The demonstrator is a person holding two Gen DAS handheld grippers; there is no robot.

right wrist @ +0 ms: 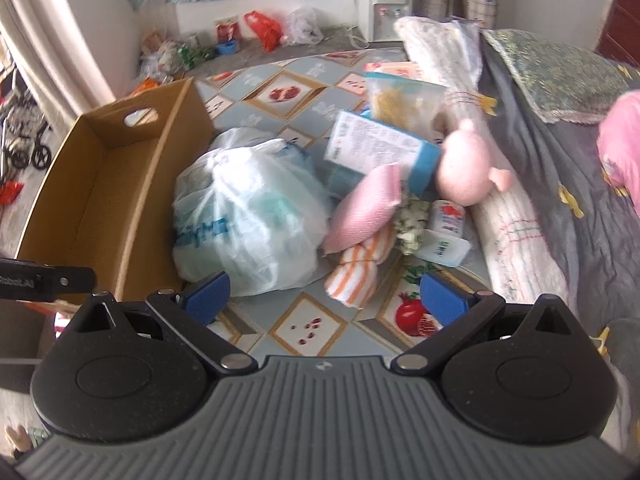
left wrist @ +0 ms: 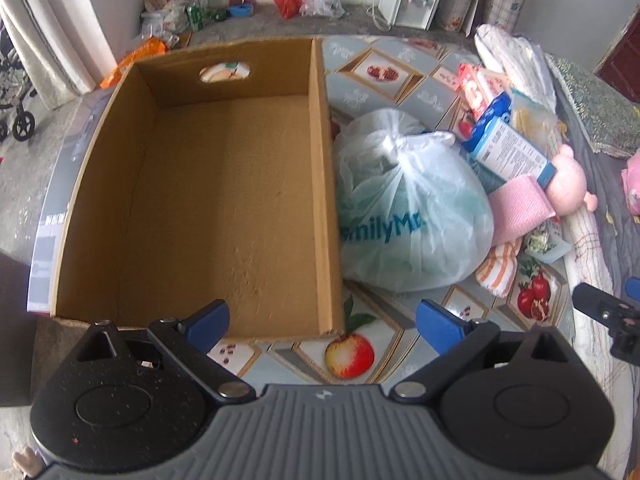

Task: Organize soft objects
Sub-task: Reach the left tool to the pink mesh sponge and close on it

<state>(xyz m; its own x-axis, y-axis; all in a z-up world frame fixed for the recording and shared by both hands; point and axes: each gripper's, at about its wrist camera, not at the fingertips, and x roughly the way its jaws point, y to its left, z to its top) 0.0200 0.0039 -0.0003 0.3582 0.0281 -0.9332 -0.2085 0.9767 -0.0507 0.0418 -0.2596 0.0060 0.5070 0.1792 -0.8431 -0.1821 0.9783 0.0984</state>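
Your left gripper (left wrist: 322, 322) hangs with its blue pads spread wide and empty, low over the near rim of the cardboard box (left wrist: 224, 184), and your right gripper (right wrist: 322, 292) is just as wide apart with nothing between the pads. The box sits at nine o'clock of the pile, open top up and bare inside, probably waiting as the bin. Its long axis runs from you toward twelve o'clock, the handle hole in the far wall.

Right against its three o'clock wall rests the knotted plastic bag (right wrist: 248, 220), knot up. At three o'clock of the bag lies the pink cloth (right wrist: 366, 210), leaning over the striped orange towel (right wrist: 360, 272), which stretches from six toward one o'clock. The pink plush (right wrist: 468, 164) sits beyond, its snout pointing to three o'clock. The towel looks your nearest pick.
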